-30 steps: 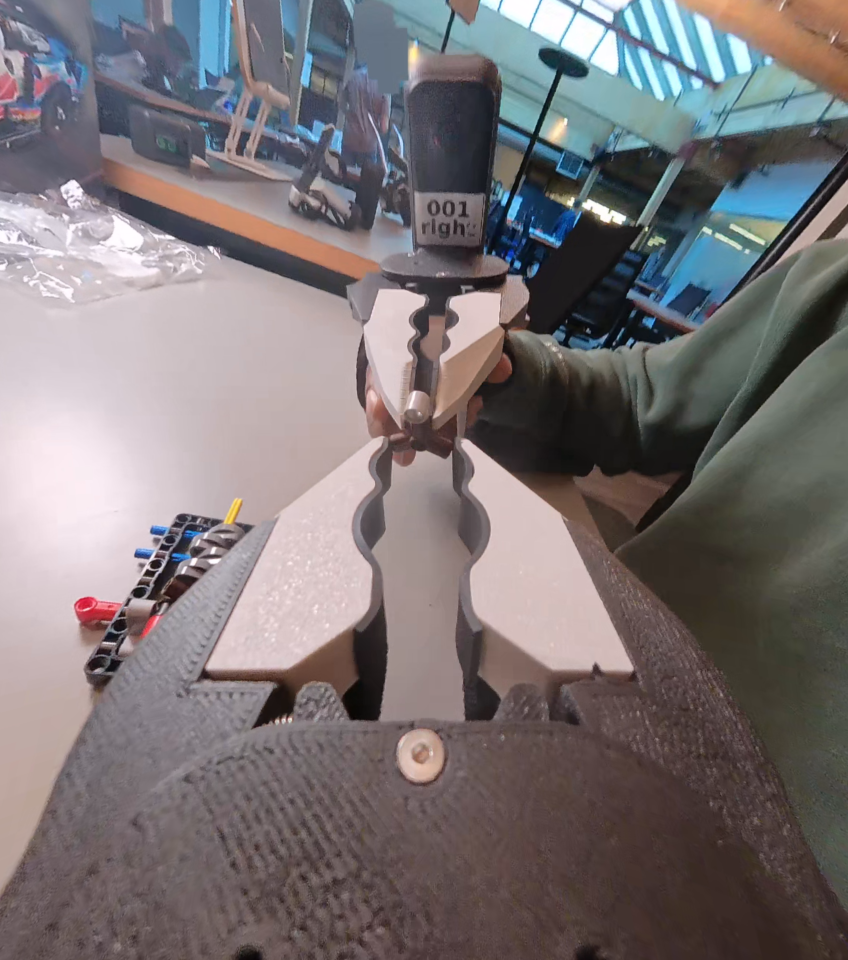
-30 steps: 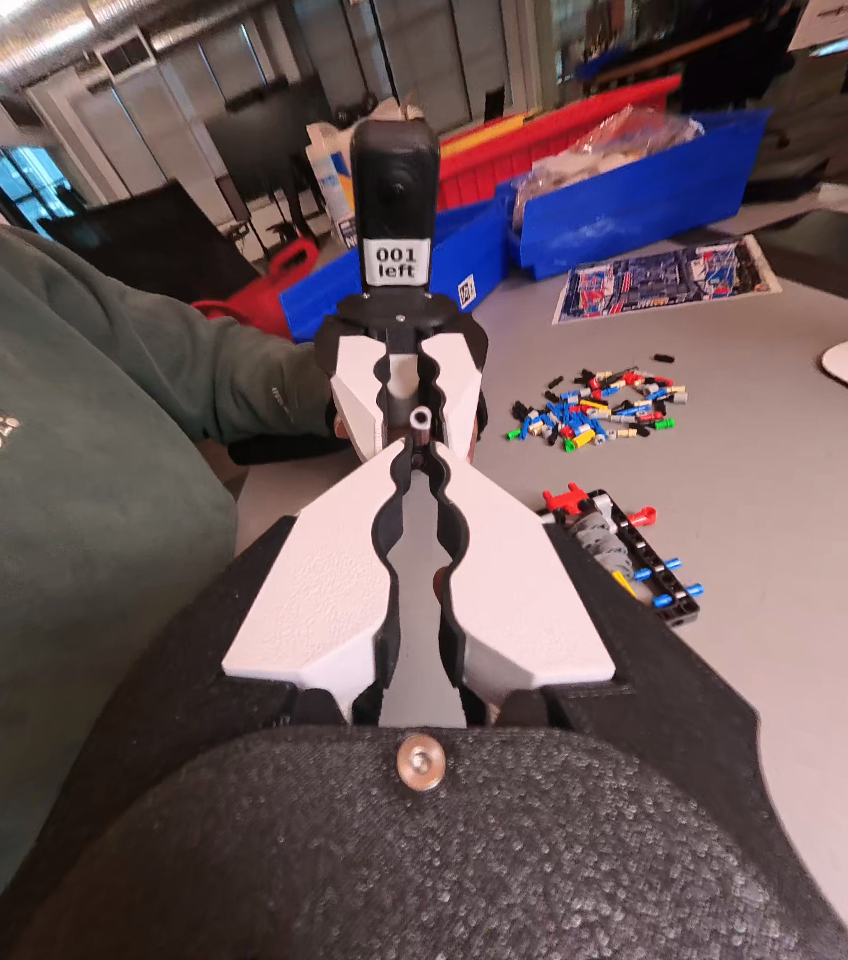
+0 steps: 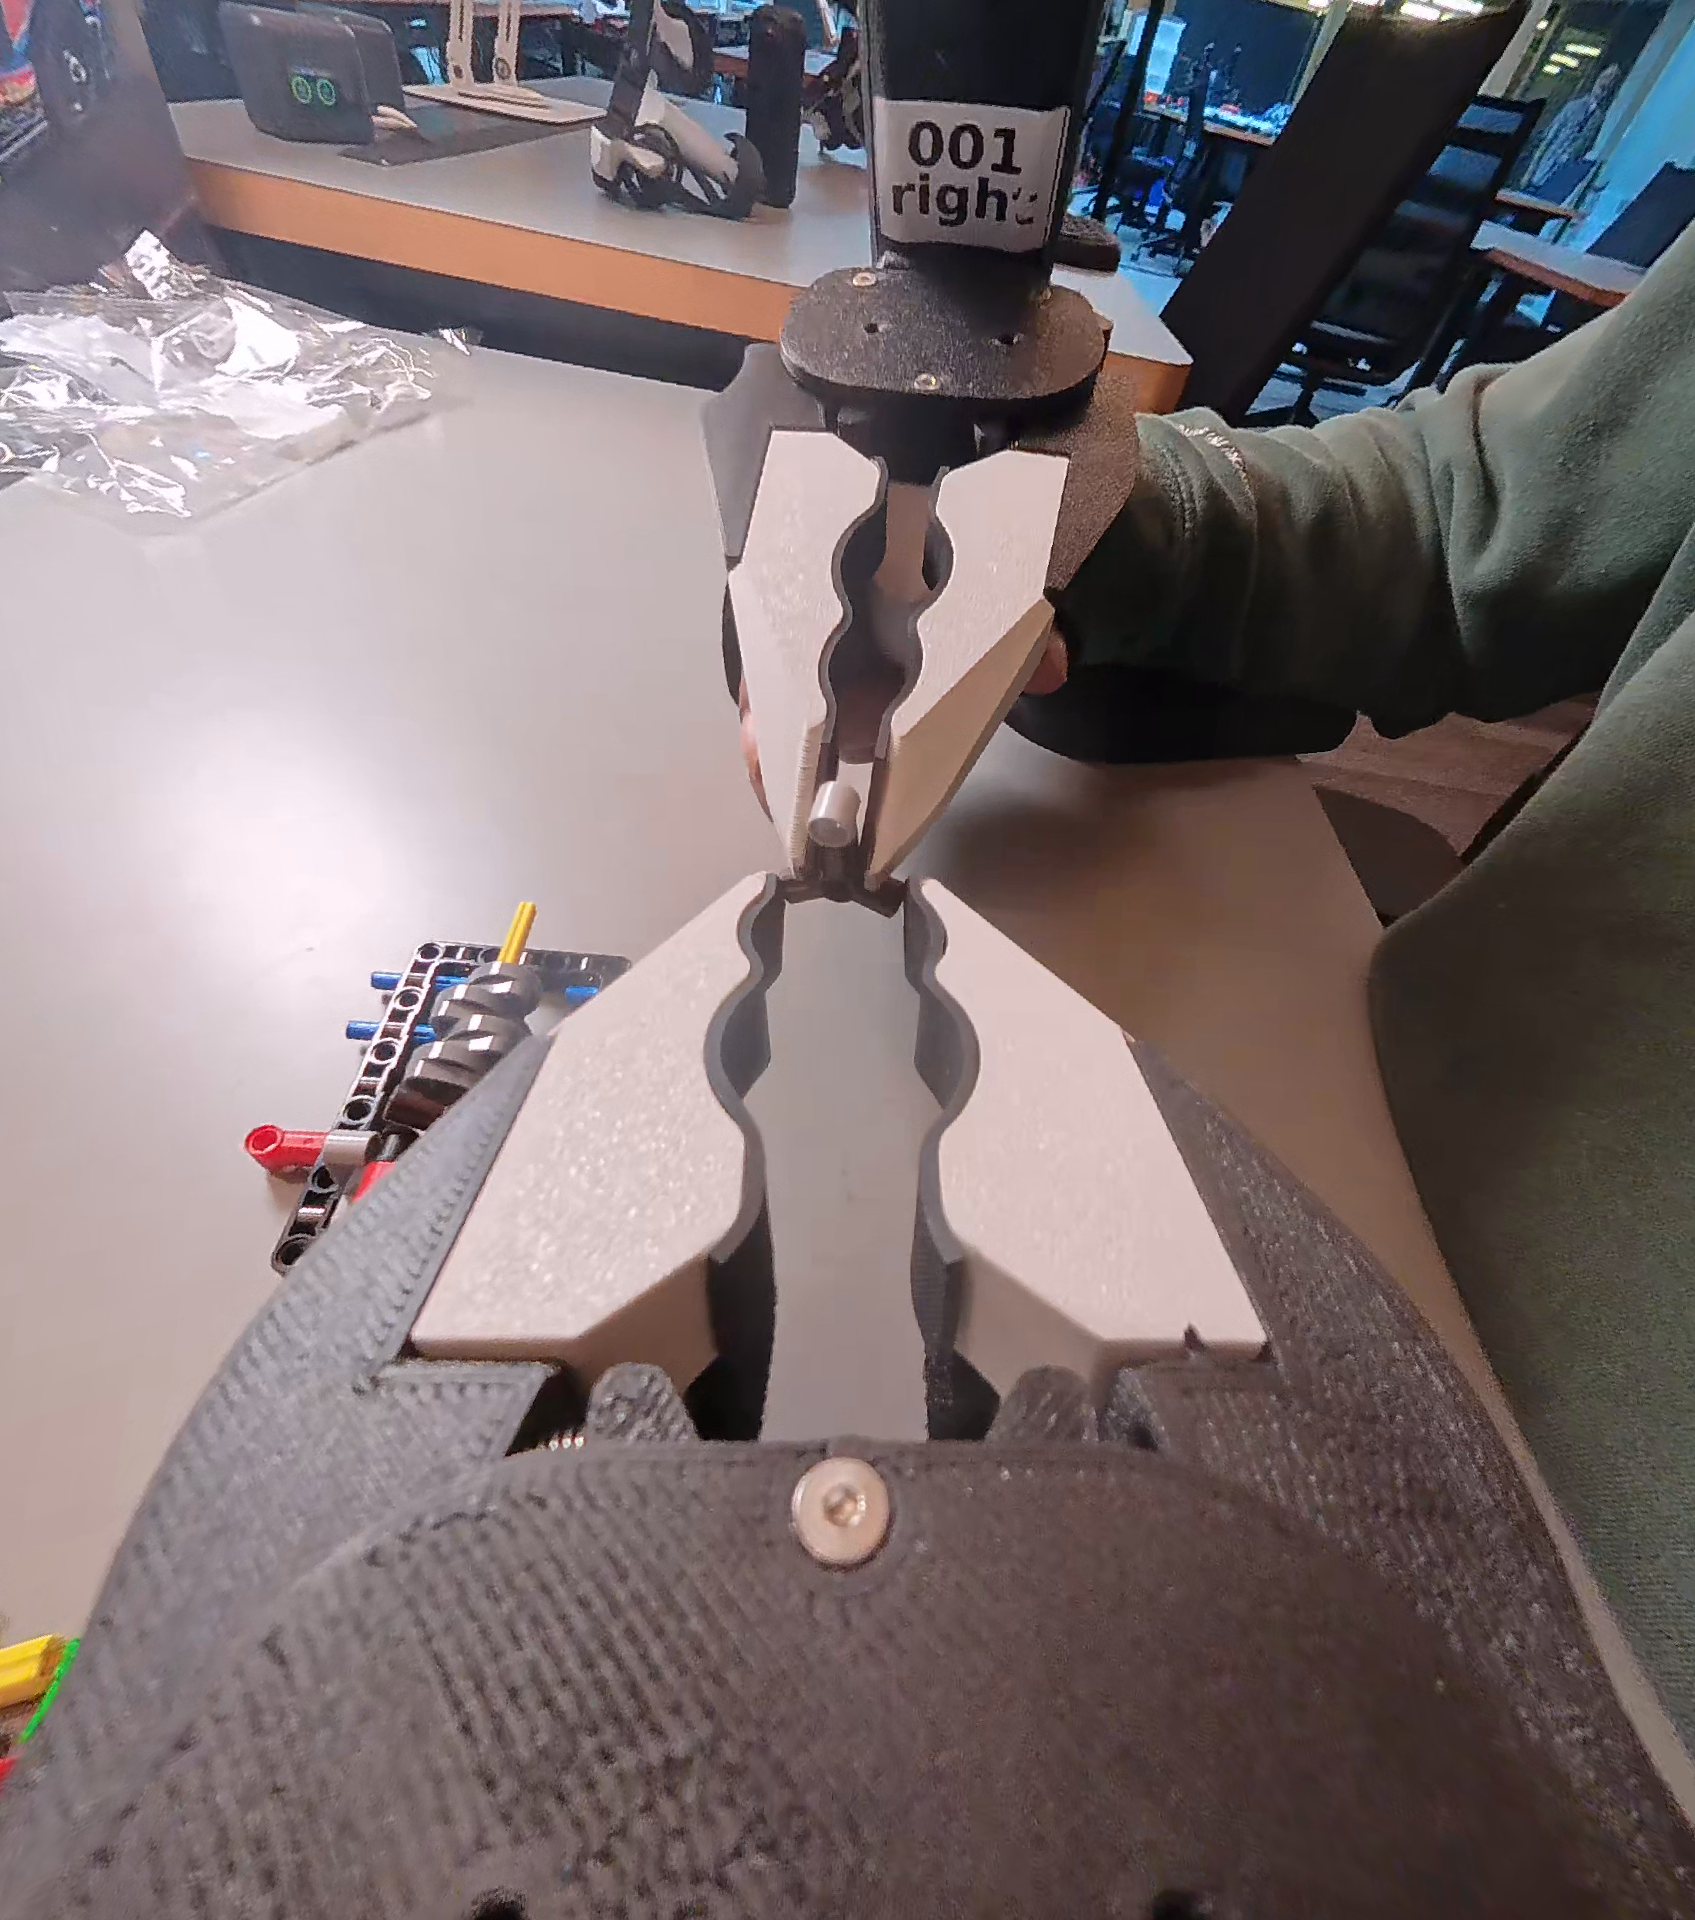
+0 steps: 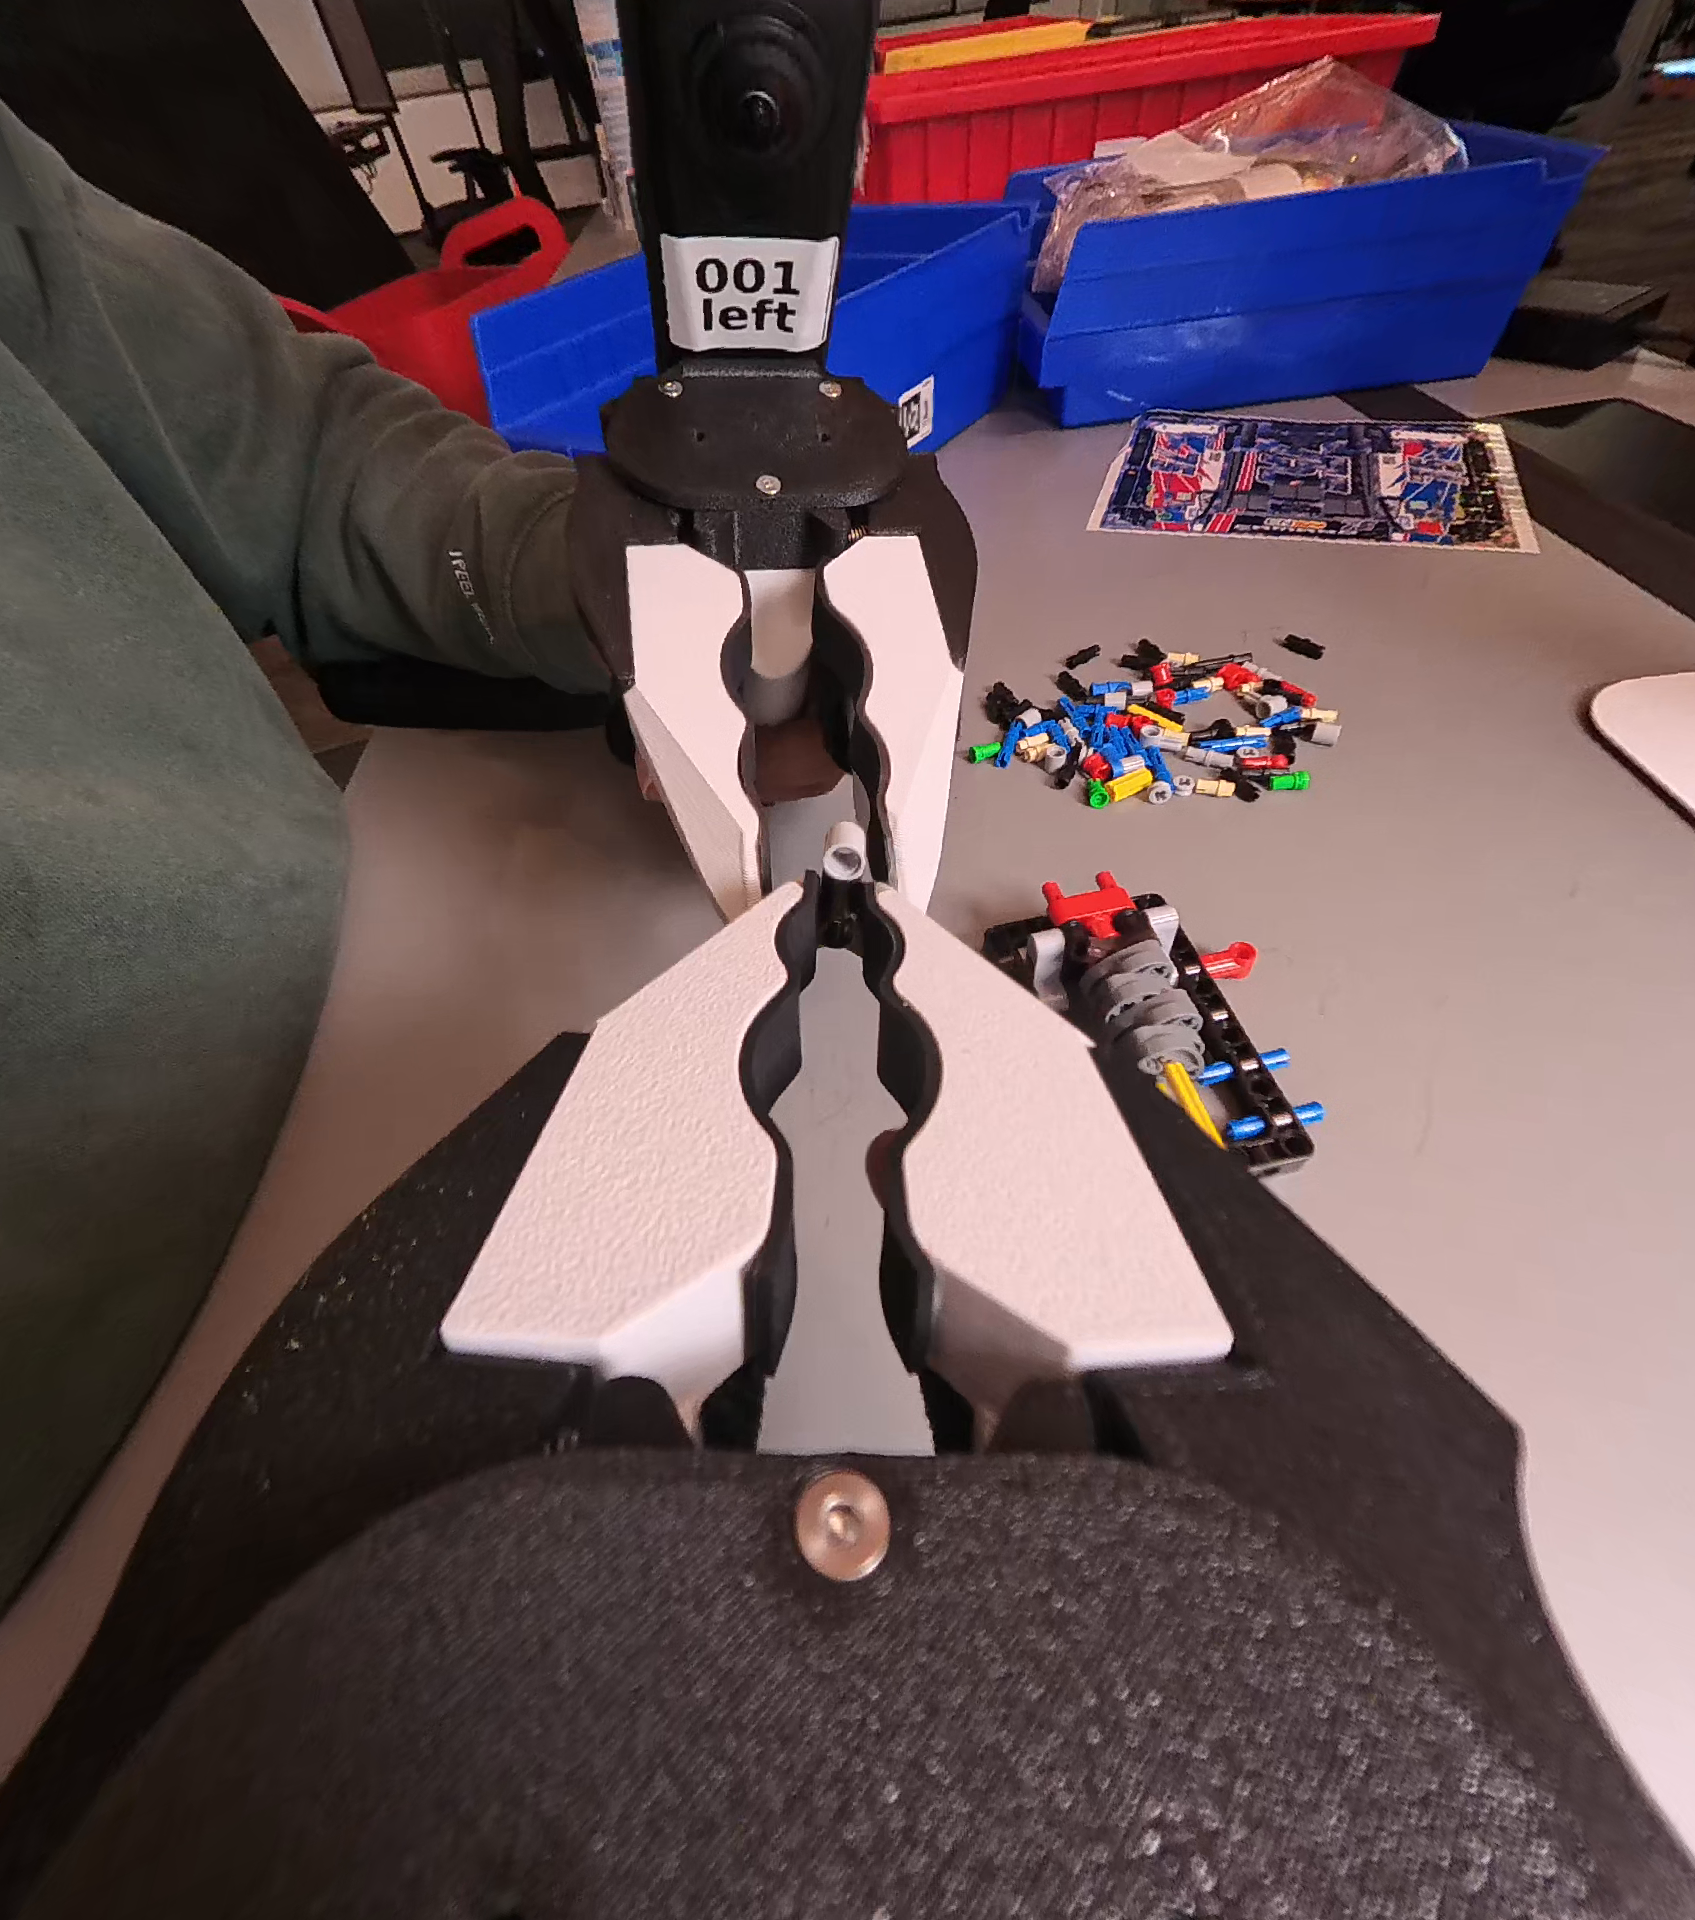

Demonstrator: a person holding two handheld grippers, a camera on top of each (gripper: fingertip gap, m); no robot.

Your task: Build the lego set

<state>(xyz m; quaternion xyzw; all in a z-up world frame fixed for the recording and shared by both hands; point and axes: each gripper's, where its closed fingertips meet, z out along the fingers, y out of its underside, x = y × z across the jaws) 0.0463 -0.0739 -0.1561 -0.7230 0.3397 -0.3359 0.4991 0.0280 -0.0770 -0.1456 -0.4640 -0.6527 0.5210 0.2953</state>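
The two grippers meet tip to tip above the grey table (image 3: 199, 727), each aimed straight at the other. In the left wrist view, the left gripper (image 3: 835, 891) has its fingers drawn close at the tips, pinching a small black piece (image 3: 838, 891) that spans the gap. Directly beyond it, the right gripper (image 3: 835, 831) angles downward toward the same spot, its tongs narrowed around a short light-grey sleeve on a dark pin (image 3: 832, 808); pin and black piece touch where the tips meet. A hand in a green sleeve (image 3: 1342, 582) holds that gripper from the right, forearm level over the table edge.

The right wrist view shows the pin (image 4: 843, 852) standing between the right gripper (image 4: 838, 914) tips.

On the table just beside the grippers lies the partly built black frame (image 4: 1227, 1029), with grey gears, blue pins, a yellow axle and red parts. Farther off sit a loose pile of small parts (image 4: 1155, 727), then a printed sheet (image 4: 1310, 483) and blue bins (image 4: 1269, 281).
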